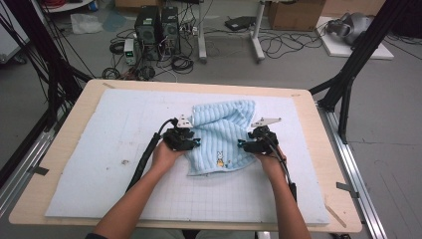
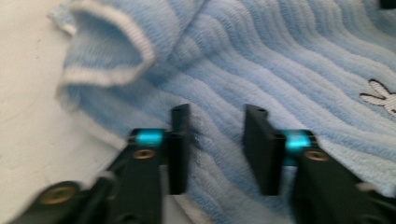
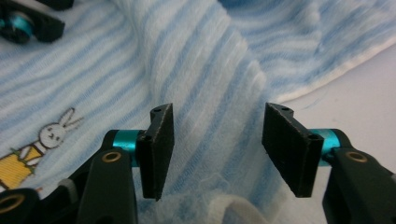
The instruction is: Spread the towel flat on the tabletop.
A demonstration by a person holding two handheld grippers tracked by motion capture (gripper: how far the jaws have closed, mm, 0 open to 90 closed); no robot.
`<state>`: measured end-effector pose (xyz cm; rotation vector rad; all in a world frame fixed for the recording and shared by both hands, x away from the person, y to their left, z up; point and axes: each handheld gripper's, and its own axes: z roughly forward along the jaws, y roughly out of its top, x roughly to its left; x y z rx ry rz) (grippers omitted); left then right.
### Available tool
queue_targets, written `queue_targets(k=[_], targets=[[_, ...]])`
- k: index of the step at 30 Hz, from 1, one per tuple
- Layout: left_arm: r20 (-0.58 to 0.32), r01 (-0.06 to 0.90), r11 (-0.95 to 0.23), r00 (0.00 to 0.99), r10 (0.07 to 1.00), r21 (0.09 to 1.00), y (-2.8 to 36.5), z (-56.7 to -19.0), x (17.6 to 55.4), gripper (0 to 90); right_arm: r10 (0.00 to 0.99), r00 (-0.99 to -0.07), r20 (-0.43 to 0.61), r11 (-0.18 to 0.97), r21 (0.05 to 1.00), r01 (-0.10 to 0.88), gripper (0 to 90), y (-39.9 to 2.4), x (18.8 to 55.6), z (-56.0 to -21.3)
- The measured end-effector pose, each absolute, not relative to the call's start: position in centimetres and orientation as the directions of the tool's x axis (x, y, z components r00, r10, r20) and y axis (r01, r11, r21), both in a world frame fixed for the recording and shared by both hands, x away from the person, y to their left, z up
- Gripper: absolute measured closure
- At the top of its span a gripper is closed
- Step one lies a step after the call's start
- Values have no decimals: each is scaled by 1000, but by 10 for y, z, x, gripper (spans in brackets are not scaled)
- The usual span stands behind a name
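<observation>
Blue ribbed towel (image 1: 221, 137) lying rumpled mid-mat (image 1: 99, 149), both grippers, left (image 1: 191, 142) and right (image 1: 244, 144), gaping over opposite edges, gripping nothing; pinching hems squarely, pulling outward evenly, avoiding bunching near the rabbit (image 1: 219, 159).

My fingers (image 3: 161, 149) are flat black pads on teal collars with brass screws. Black cables trail back along my bare forearms.

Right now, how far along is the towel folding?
Early. The light blue towel lies rumpled on the mat, its far part bunched up, no neat fold yet. The left gripper and right gripper sit at its side edges, jaws apart over the cloth, gripping nothing. Grasping, flattening and folding remain.
</observation>
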<state>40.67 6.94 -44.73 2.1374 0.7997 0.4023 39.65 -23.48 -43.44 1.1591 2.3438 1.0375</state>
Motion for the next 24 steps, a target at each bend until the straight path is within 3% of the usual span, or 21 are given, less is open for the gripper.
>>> queue_targets(k=[1,2,4,6,10,17,24], targets=[[28,392,-489,758,652,779,67,-448,405,797,791,-611,22,416,713,565,525,-233,398,-438],[39,385,-494,758,652,780,66,-448,405,838,790,-613,27,426,695,579,557,-232,399,-441],[1,407,-463,749,662,787,69,-448,408,863,780,-624,33,426,702,570,770,-233,400,-441],[-42,435,-409,724,688,802,77,-448,415,868,776,-630,36,429,702,568,839,-235,402,-439],[-88,461,-348,695,714,817,88,-446,425,870,787,-614,62,375,743,554,846,-234,405,-438],[-90,461,-306,659,747,833,104,-438,443,869,824,-564,57,308,790,530,840,-219,418,-431],[-89,464,-285,633,769,839,110,-443,456,868,853,-522,12,316,784,534,841,-207,435,-440]])
